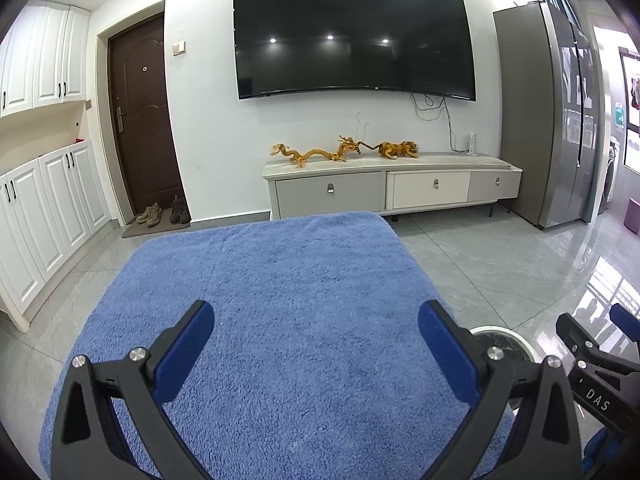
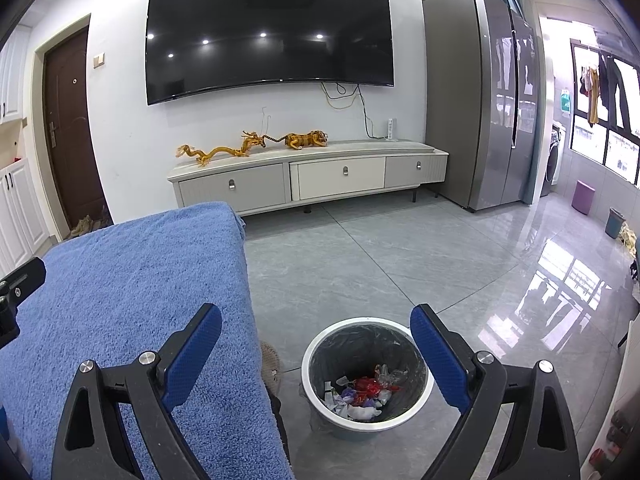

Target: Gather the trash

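Left gripper [image 1: 316, 350]: jaws spread wide, holding nothing, above the blue towel [image 1: 280, 300], which shows no scraps
Right gripper [image 2: 316, 354]: wide apart and unloaded, hovering over the bin, probably its drop spot
Trash bin [image 2: 420, 394]: on the floor just below and ahead of the right fingers, beside the towel's edge
Trash [image 2: 366, 394]: wrappers lying at the bin's bottom

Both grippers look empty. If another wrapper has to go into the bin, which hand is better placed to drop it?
Right, probably. The right gripper hangs open nearly over the trash bin; the left gripper is open over the blue towel.
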